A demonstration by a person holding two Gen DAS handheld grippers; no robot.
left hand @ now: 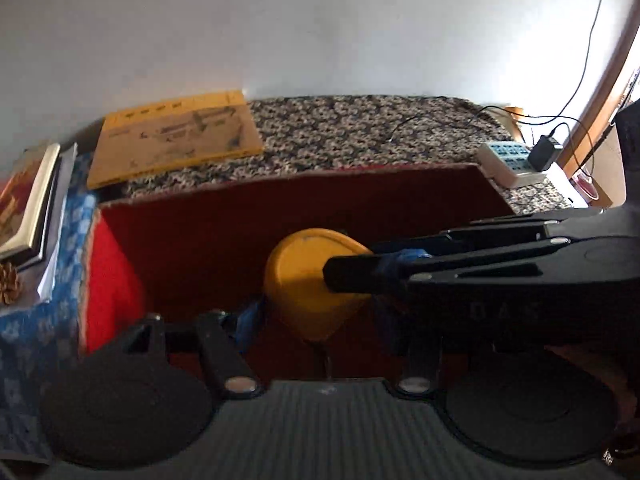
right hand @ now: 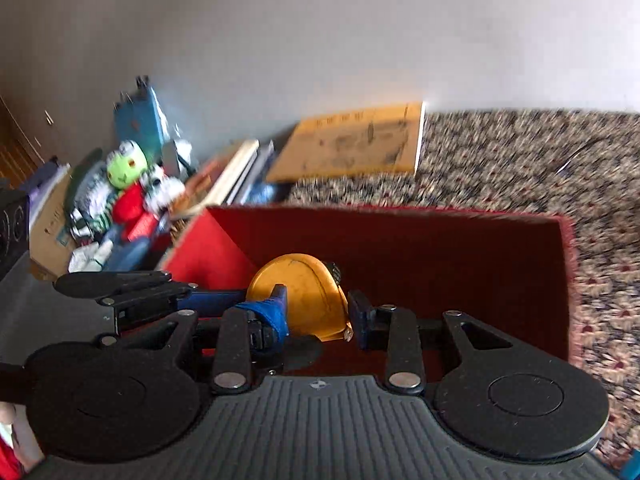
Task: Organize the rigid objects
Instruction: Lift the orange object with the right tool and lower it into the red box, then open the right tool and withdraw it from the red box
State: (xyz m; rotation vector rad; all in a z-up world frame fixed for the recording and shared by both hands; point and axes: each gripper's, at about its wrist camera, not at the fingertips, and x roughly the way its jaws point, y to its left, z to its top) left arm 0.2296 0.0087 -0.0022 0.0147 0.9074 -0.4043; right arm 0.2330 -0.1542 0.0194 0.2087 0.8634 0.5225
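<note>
A yellow hard hat (left hand: 304, 280) (right hand: 308, 288) hangs inside the open top of a red box (left hand: 280, 184) (right hand: 400, 213). My left gripper (left hand: 318, 314) holds the hat by its two sides, with the blue-taped fingers (left hand: 250, 318) pressed against it. The right gripper (right hand: 316, 326) is clamped on the hat's brim edge near the camera. In the left wrist view the right gripper (left hand: 360, 262) reaches in from the right onto the hat. In the right wrist view the left gripper (right hand: 276, 298) comes in from the left, one blue finger lying across the shell.
A yellow booklet (left hand: 172, 140) (right hand: 352, 144) lies on a patterned cloth (left hand: 360, 132) behind the box. Stacked books (left hand: 28, 200) and a pine cone (left hand: 8, 284) sit to the left. A power strip (left hand: 508, 160) with cables lies to the right. Stuffed toys (right hand: 124, 188) are piled at the far left.
</note>
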